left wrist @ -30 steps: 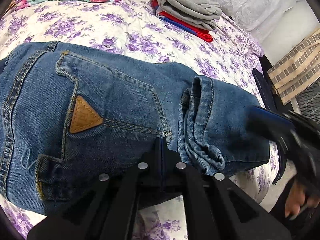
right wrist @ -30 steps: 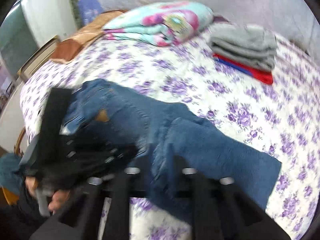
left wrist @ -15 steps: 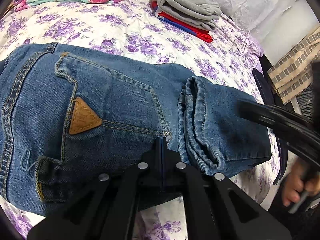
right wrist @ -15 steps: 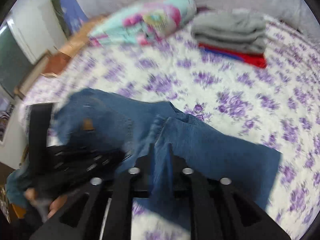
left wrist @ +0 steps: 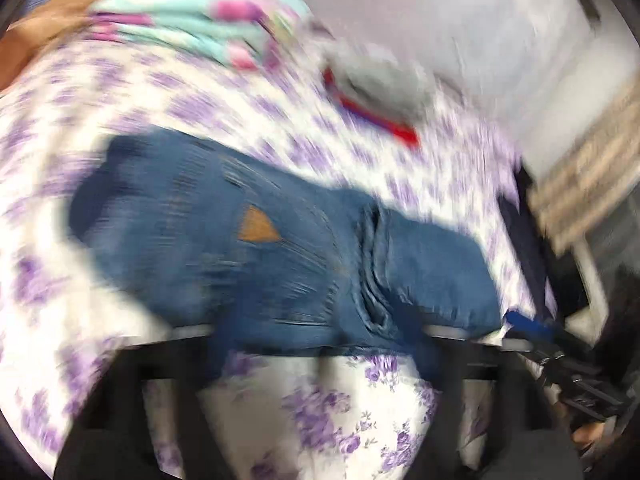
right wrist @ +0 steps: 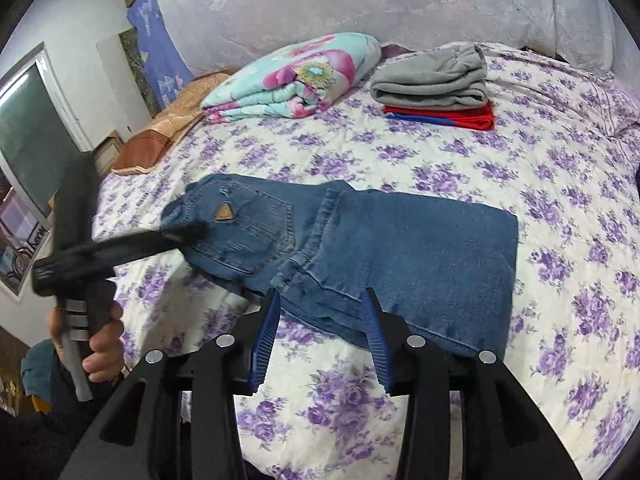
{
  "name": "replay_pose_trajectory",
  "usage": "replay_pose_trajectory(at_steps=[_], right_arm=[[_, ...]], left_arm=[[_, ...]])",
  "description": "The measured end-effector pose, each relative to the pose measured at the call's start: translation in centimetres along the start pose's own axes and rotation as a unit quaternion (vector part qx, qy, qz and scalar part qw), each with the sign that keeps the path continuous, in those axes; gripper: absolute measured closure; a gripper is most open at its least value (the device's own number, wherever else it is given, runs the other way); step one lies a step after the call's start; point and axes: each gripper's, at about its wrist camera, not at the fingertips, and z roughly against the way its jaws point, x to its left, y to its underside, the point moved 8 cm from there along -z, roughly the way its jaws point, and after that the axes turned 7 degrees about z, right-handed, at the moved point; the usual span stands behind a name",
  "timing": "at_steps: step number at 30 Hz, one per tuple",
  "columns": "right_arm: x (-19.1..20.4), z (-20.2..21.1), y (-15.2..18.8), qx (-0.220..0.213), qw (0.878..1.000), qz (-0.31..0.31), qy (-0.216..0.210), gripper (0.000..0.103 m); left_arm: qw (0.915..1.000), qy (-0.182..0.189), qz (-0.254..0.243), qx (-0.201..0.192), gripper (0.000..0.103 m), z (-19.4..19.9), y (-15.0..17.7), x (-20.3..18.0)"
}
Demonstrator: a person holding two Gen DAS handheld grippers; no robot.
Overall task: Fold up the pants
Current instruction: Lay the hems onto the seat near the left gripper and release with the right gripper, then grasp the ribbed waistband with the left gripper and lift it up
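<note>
The right tongs (right wrist: 322,330) are opening, nothing pinched between their 2 blue pads, just over the near edge of the folded jeans (right wrist: 400,248). The left tongs (right wrist: 192,232), also opening and empty, hover by the waistband. A tan triangular patch (right wrist: 223,213) bears no legible writing. Beyond lie the floral bed (right wrist: 560,200), a folded blanket (right wrist: 296,76) and stacked clothes (right wrist: 436,84).

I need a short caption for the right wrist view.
Folded jeans on a floral bedspread, right hand-held gripper opening over their near edge.
</note>
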Motion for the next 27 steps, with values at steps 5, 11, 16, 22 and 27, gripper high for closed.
replay_pose_trajectory(at_steps=[5, 11, 16, 22, 27], right_arm=[[0.9, -0.1, 0.3, -0.006, 1.0, 0.011, -0.024, 0.06], [0.2, 0.5, 0.7, -0.015, 0.999, 0.006, -0.028, 0.06], [-1.0, 1.4, 1.3, -0.024, 0.999, -0.006, -0.023, 0.06], [-2.0, 1.3, 2.4, -0.014, 1.0, -0.018, -0.007, 0.06], [-2.2, -0.9, 2.6, 0.015, 0.999, -0.028, -0.007, 0.06]], left_arm=[[0.9858, 0.035, 0.158, -0.046, 0.015, 4.0, -0.4, 6.0], [0.9758, 0.022, 0.218, 0.001, 0.015, 0.0, 1.6, 7.8], [0.9751, -0.011, 0.219, -0.032, 0.015, -2.5, -0.9, 8.6], [0.9778, -0.006, 0.209, -0.017, 0.061, -5.5, -4.6, 8.4], [0.9881, -0.022, 0.138, -0.064, 0.069, -2.8, -4.2, 5.9]])
